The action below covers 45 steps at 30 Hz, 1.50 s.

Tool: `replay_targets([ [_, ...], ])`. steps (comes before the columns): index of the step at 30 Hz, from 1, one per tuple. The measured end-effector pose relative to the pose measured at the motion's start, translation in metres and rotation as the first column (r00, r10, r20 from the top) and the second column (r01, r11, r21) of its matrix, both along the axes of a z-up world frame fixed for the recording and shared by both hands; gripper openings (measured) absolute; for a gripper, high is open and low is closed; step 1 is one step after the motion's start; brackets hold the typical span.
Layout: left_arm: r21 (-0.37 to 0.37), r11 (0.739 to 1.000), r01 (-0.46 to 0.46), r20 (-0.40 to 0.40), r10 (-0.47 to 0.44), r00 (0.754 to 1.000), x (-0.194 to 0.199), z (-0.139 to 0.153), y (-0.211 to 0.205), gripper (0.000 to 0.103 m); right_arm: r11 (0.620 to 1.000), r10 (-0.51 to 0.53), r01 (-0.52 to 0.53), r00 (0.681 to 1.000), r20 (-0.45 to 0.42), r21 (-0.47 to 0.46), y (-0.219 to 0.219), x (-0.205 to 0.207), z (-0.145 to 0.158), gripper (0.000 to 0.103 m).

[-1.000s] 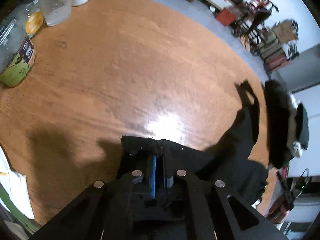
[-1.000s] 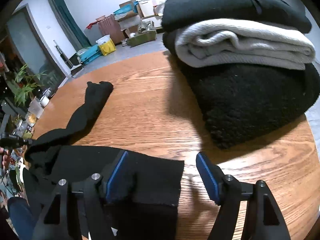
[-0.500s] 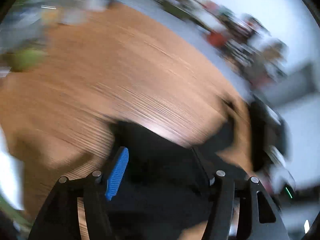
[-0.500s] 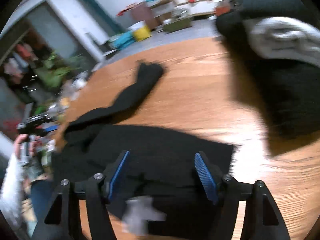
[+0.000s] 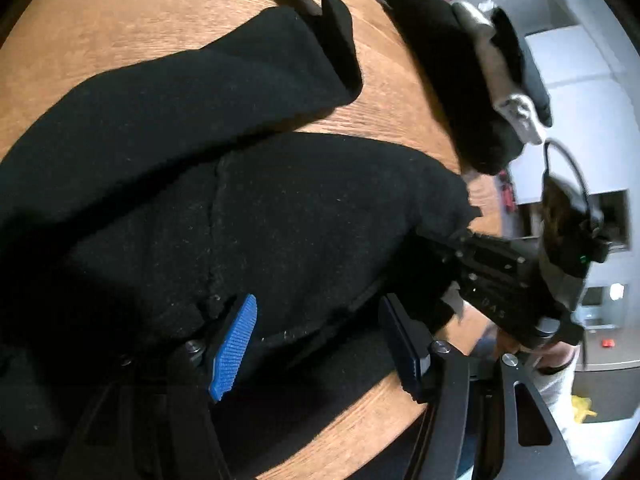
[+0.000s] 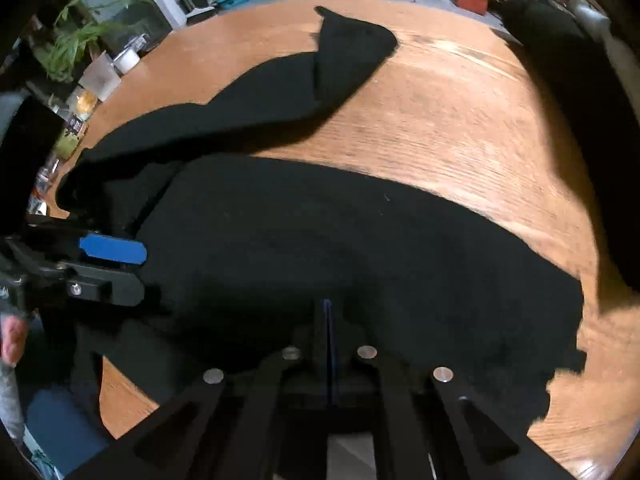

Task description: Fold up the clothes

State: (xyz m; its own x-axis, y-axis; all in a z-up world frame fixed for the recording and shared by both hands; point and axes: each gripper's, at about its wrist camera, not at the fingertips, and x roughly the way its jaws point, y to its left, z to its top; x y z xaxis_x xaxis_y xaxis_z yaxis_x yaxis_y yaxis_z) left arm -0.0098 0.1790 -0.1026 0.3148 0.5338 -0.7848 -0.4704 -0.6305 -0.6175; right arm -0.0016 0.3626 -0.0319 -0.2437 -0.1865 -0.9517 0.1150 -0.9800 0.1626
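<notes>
**Black garment lying spread on the wooden bench**

The black garment (image 6: 360, 248) is lying flat across the round wooden bench (image 6: 460, 120), with one sleeve (image 6: 344, 52) reaching toward the far edge. The right tool (image 6: 328, 320) is pressing its fingers together on the near edge of the garment. The left tool (image 5: 320, 340) is standing with its blue pads (image 5: 234, 344) apart, over the cloth and not gripping it. A pile of folded clothes (image 5: 472, 72) is resting near the bench edge, apart from the garment.
</notes>
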Motion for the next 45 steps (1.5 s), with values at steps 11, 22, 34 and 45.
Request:
replay_targets([
  [11,0.173,0.980,-0.103,-0.050,0.113,0.992,-0.009,0.034,-0.017,0.069,0.990,-0.130,0.125,0.987,-0.090,-0.059,0.046,0.040,0.035,0.033],
  [22,0.223,0.893,-0.391,-0.121,0.423,0.898,0.015,0.096,-0.168,0.075,0.962,-0.081,0.051,0.992,-0.100,-0.269,0.041,0.069,0.050,0.058],
  [34,0.016,0.874,-0.486,-0.112,0.484,0.868,0.076,0.051,-0.225,0.075,0.963,0.196,-0.210,0.976,-0.095,-0.172,-0.076,0.079,0.045,0.070],
  [45,-0.067,0.846,-0.529,-0.291,0.490,0.821,0.034,0.046,-0.197,0.075,0.977,0.140,-0.152,0.986,-0.087,-0.150,-0.066,0.087,0.030,0.071],
])
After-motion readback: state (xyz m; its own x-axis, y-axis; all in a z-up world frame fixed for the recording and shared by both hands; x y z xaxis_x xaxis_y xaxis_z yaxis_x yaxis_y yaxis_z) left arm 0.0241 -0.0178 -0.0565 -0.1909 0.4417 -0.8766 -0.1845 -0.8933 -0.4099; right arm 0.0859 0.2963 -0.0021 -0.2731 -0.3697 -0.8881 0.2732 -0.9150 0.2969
